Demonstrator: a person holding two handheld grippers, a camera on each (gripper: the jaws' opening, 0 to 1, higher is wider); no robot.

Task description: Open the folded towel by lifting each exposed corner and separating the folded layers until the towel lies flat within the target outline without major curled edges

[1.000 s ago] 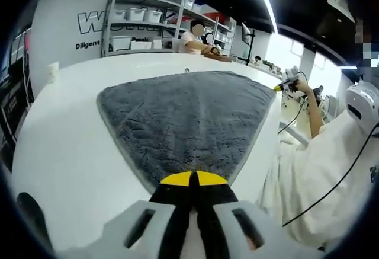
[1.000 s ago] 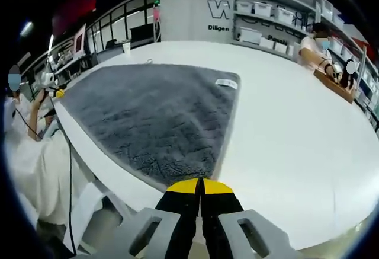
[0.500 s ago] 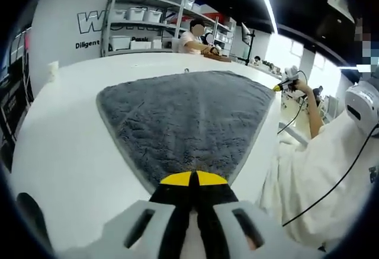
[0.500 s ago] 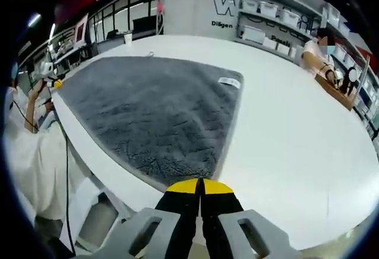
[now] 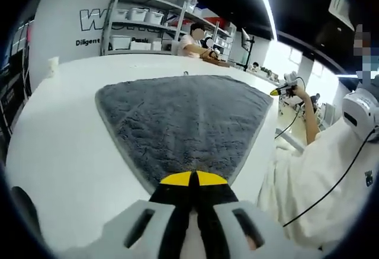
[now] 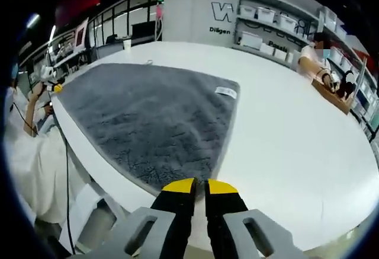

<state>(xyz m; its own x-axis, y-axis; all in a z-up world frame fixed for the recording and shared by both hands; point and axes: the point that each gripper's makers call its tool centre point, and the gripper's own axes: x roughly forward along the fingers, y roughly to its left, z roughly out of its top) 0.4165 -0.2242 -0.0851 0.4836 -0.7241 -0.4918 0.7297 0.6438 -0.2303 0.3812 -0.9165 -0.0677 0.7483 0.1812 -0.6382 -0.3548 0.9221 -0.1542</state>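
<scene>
Both corners are changing status: right gripper (image 6: 200, 183) is parting slightly, releasing the towel (image 6: 148, 117) lying flat on the bench (image 6: 296, 140), while left gripper (image 5: 193, 178) is staying pinched on its corner.

Table (image 5: 59, 128) — white, extending forward and to both sides of the tool. Shelving (image 5: 142, 25) with white bins (image 5: 137, 13) stands beyond the table's far edge, against a wall bearing dark lettering (image 5: 95, 19). A seated person (image 5: 192, 41) is at the far edge near the shelving. A second person in white clothing (image 5: 314, 176) is close beside the tool, right of it in the left gripper view — a dark cable (image 5: 337, 182) crosses the clothing. A ceiling light strip (image 5: 263, 1) runs overhead.
</scene>
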